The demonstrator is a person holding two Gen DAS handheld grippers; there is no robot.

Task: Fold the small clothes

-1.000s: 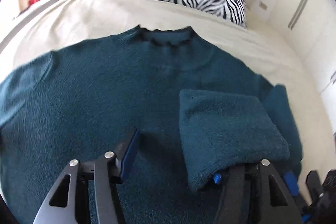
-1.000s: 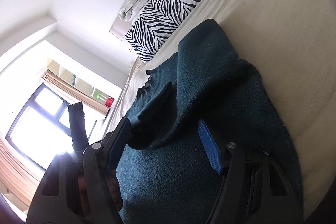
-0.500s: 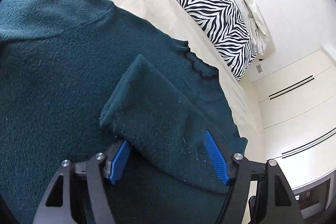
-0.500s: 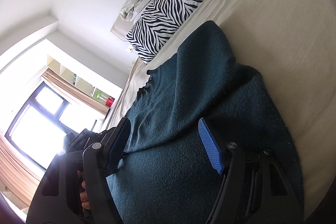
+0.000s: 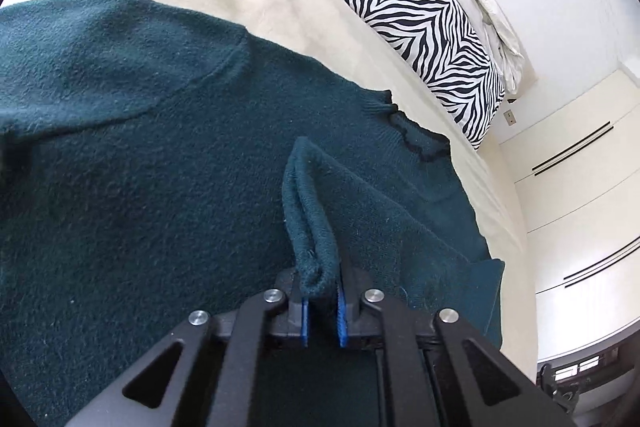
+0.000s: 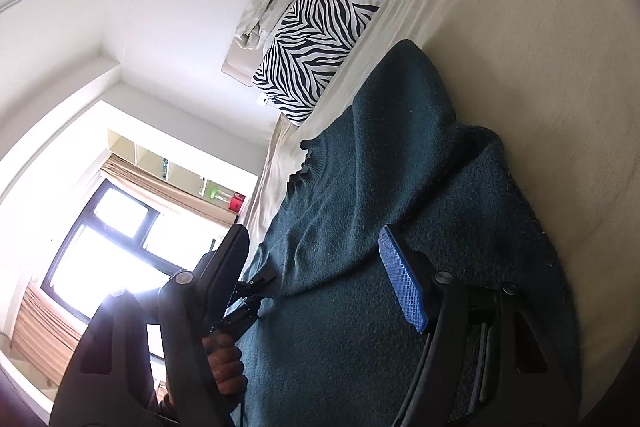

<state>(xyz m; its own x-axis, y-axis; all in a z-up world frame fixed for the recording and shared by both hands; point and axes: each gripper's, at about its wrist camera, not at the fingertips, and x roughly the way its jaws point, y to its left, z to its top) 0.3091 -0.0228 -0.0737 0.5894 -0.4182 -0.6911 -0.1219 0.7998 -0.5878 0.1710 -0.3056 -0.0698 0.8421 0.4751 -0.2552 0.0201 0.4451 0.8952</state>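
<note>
While left gripper (image 5: 322,301) pinches the sweater (image 5: 140,167) cuff (image 5: 310,227), right gripper (image 6: 320,275) gapes, opening; bare bed (image 6: 540,67) at 2 o'clock only right view shows

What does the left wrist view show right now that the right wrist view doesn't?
Only the left wrist view shows the left gripper shut on the sleeve cuff, and white wardrobe doors. Only the right wrist view shows the right gripper, jaws opening with nothing pinched, a bright window and a hand. Both show the teal sweater, zebra pillow and beige bed.
</note>
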